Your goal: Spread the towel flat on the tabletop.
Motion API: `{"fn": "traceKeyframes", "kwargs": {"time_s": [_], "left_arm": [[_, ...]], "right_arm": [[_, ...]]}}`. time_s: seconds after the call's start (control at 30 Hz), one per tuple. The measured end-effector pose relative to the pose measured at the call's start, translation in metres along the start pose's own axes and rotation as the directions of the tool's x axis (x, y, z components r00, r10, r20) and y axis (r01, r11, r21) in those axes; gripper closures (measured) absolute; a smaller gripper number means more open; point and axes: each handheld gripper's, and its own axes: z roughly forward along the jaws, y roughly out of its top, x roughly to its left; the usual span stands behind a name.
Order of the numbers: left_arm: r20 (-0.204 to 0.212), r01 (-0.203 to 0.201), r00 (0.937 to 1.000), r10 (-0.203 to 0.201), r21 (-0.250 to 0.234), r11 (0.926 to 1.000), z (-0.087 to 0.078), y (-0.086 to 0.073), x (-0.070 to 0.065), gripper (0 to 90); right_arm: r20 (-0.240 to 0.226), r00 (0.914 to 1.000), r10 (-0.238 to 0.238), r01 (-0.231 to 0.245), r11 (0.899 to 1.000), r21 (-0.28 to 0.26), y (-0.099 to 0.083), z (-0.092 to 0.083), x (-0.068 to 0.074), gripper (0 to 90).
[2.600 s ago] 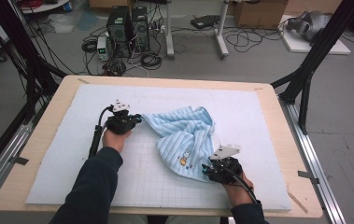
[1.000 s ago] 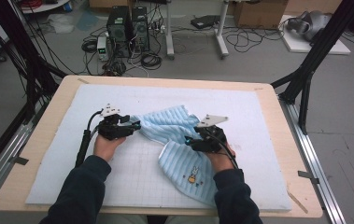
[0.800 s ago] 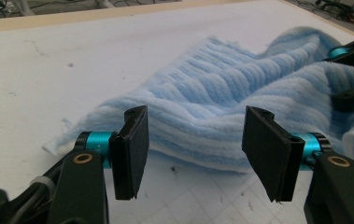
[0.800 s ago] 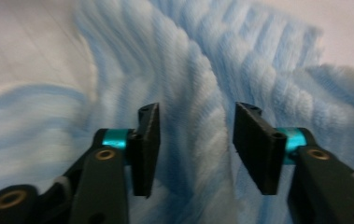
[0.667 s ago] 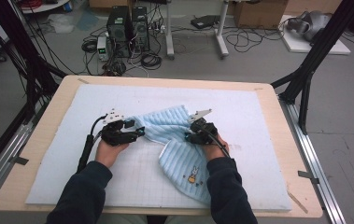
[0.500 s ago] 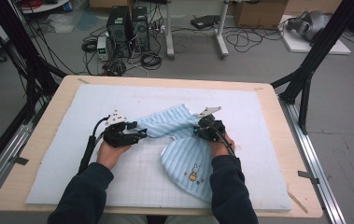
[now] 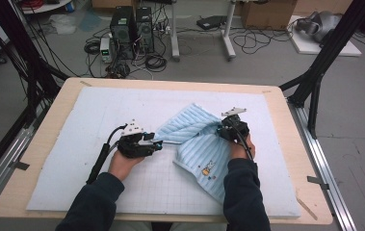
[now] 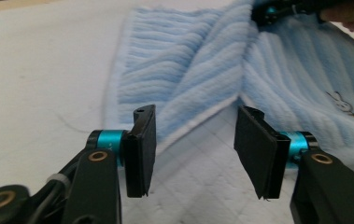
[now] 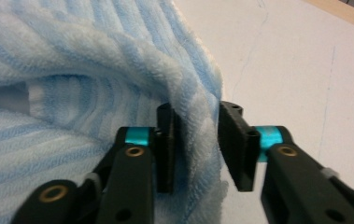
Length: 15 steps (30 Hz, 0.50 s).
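- Where the white mat (image 7: 74, 144) nears its right edge, lies a light-blue ribbed towel (image 7: 199, 144), fluffy, white-hemmed, folded over itself, a small embroidered figure (image 7: 208, 168) toward the near side.
- At its far right fold: right gripper (image 9: 195, 140), jaws just opening, cloth between them, one pad touching, the other apart.
- At its left corner: left gripper (image 8: 191, 144), jaws closing, half wide, hem just beyond, not pinched.

Towel (image 7: 197, 144) on mat (image 7: 84, 120), between grippers
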Motion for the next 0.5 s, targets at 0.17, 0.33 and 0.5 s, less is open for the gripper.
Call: {"fn": "traceKeyframes", "kwargs": {"time_s": [0.17, 0.33, 0.5], "left_arm": [[0.113, -0.031, 0.9933, 0.024, 0.053, 0.9981, 0.012, -0.005, -0.017, 56.8], [0.181, -0.065, 0.9823, 0.048, 0.092, 0.9936, 0.026, -0.005, -0.037, 57.1], [0.176, -0.127, 0.9794, 0.098, 0.157, 0.9794, 0.043, -0.005, -0.052, 56.7]], "right_arm": [[-0.026, 0.9997, 0.0, -0.001, 0.998, -0.062, -0.005, -0.015, 0.006, 49.1], [-0.062, 0.998, -0.007, -0.001, 0.99, -0.138, -0.016, -0.044, 0.01, 46.1], [-0.071, 0.997, -0.032, 0.02, 0.987, -0.159, -0.034, -0.065, 0.012, 45.8]]}}
